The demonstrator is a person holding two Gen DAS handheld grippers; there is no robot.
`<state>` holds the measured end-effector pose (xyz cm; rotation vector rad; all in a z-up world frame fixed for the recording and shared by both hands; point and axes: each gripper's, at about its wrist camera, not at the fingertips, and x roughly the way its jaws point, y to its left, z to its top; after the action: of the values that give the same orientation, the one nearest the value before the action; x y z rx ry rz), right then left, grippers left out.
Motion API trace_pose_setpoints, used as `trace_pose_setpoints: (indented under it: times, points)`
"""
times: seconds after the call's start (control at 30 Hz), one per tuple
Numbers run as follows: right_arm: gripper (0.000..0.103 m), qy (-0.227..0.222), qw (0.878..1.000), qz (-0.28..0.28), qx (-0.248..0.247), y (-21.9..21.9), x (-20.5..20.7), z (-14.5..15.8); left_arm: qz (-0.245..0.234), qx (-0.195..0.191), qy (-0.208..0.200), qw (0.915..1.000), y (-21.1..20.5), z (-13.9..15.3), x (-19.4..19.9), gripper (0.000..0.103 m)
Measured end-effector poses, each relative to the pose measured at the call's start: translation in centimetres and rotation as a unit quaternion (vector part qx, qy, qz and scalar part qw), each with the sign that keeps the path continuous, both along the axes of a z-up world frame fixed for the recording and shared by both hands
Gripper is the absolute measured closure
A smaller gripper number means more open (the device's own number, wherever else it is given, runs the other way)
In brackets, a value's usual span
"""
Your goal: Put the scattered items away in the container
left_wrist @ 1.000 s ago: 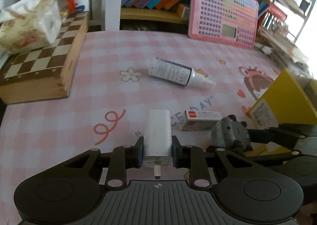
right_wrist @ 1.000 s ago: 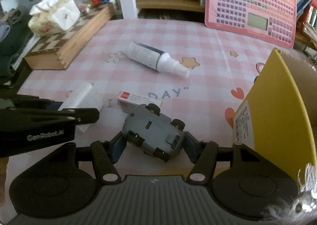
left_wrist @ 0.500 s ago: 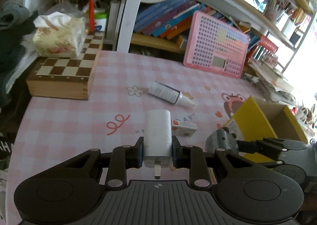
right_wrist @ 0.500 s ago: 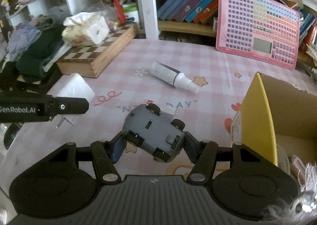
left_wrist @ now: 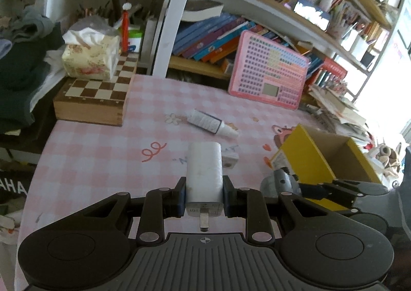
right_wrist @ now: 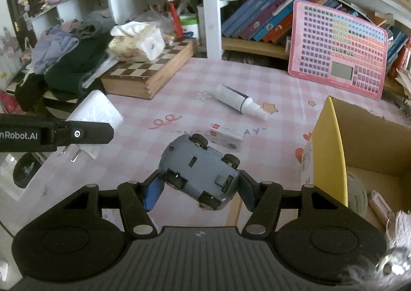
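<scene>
The left gripper [left_wrist: 204,197] is clamped on a white plug adapter [left_wrist: 204,170], pads pressed to its two flat sides, with a metal prong pointing back toward the camera. The right gripper [right_wrist: 197,188] grasps a grey toy car [right_wrist: 199,166], which sits upside down and skewed between the jaws, wheels showing. Both loads hang clear above the pink checked tablecloth [left_wrist: 97,160].

Step in hand, as I judge it: carrying both items to the cardboard box [right_wrist: 331,142] with the yellow outer wall, which stands on the right side of the table. To do this well, each gripper should clear the top edge of the yellow wall before descending. The car is held at a slant and looks the less secure of the two, so it should travel without jerks. The two grippers are close together; taking the opening one at a time would avoid a knock. Release low inside, not from above.

Container contents: the right wrist view shows a round pale object [right_wrist: 355,198] and a slim pinkish item [right_wrist: 380,205] on the box floor. The rest of the interior is hidden by the wall.

Outstanding on the table: a spray bottle [right_wrist: 237,101] lying on its side and a small white carton [right_wrist: 226,134] with a red end, both near the middle and well apart from the box.
</scene>
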<state>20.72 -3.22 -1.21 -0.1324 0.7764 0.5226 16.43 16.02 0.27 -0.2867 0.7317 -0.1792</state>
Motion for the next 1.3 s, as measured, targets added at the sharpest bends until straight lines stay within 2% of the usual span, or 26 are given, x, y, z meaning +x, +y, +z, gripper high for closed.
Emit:
trace_pose_setpoints:
  times: [0.23,0.73,1.03,1.3]
  points:
    - [0.044,-0.011,1.000,-0.005,0.004,-0.8,-3.8,1.2,-0.003,-0.024,-0.018,0.9995,0.4,1.4,-3.8,0.078]
    - [0.044,-0.026,0.999,-0.028,0.015,-2.5,-12.2,2.4,-0.011,-0.041,-0.035,0.9985,-0.2,2.6,-11.8,0.078]
    - [0.044,-0.027,0.998,-0.056,0.017,-4.4,-16.0,2.6,-0.042,-0.074,-0.031,0.9959,-1.2,2.5,-14.1,0.078]
    - [0.044,-0.023,0.995,-0.100,0.017,-6.1,-18.5,2.5,-0.069,-0.085,-0.032,0.9935,-1.8,2.7,-15.1,0.078]
